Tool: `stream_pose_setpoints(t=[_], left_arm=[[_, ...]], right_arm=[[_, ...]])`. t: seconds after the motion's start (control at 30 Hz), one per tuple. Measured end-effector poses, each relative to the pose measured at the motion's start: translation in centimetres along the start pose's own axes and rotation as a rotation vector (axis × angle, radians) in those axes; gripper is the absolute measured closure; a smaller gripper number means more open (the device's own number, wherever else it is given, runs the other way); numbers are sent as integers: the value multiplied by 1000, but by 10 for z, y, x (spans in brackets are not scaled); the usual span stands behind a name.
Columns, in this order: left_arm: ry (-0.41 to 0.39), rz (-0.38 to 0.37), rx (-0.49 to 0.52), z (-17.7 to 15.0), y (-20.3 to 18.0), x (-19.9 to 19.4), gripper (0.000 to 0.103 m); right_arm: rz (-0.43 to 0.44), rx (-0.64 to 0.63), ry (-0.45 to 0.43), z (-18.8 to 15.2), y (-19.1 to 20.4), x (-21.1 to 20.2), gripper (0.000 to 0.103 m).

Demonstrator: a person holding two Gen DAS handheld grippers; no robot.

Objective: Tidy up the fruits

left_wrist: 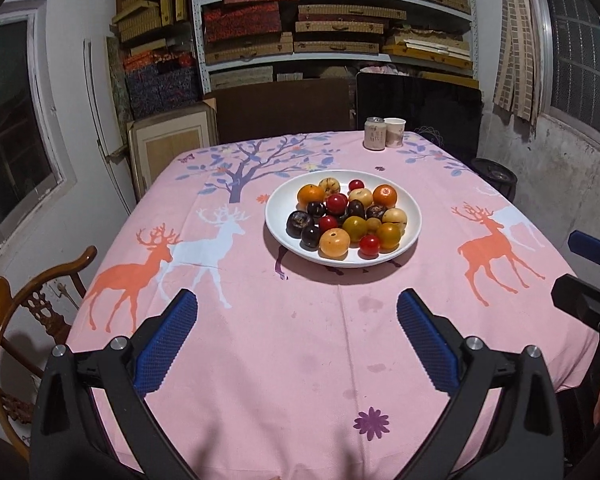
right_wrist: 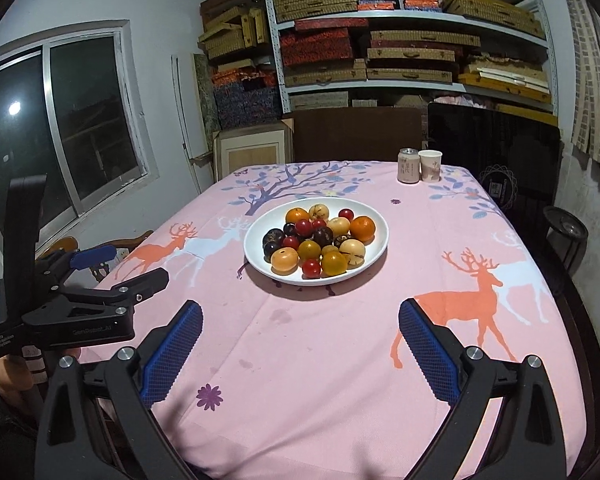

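A white plate (left_wrist: pixel 276 216) sits mid-table, heaped with several small fruits: oranges (left_wrist: pixel 385 195), red cherry tomatoes (left_wrist: pixel 369 245), dark purple plums (left_wrist: pixel 299 224) and yellow fruits (left_wrist: pixel 333 243). The plate also shows in the right wrist view (right_wrist: pixel 256 256). My left gripper (left_wrist: pixel 298 304) is open and empty, held above the tablecloth short of the plate. My right gripper (right_wrist: pixel 300 312) is open and empty, also short of the plate. The left gripper is also seen from the side at the left of the right wrist view (right_wrist: pixel 128 272).
A pink deer-print tablecloth (left_wrist: pixel 300 360) covers the table. A drink can (left_wrist: pixel 374 133) and a paper cup (left_wrist: pixel 394 132) stand at the far edge. A wooden chair (left_wrist: pixel 28 308) is at the left. Shelves of boxes (left_wrist: pixel 332 28) fill the back wall.
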State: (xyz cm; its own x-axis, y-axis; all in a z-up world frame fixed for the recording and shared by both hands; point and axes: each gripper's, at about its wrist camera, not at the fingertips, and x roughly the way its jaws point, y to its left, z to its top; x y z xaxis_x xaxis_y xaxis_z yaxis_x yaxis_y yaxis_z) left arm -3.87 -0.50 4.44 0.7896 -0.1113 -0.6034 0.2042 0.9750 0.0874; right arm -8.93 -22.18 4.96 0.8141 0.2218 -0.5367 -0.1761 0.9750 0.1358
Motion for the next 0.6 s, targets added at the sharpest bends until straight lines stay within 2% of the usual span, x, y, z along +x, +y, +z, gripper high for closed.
stream_pose_setpoints(t=[0.27,0.43,0.6], left_arm=[[-31,2,-16,3,-2,-7,5],[2,-7,-25,4,1,0,5],[1,9,-22,3,3,4,5]], right_arm=[[-14,3,-7,-5,0,-4,4],[-14,22,-6,-5,-4,-3,4],[-20,28,-4,-6,-6,-2,4]])
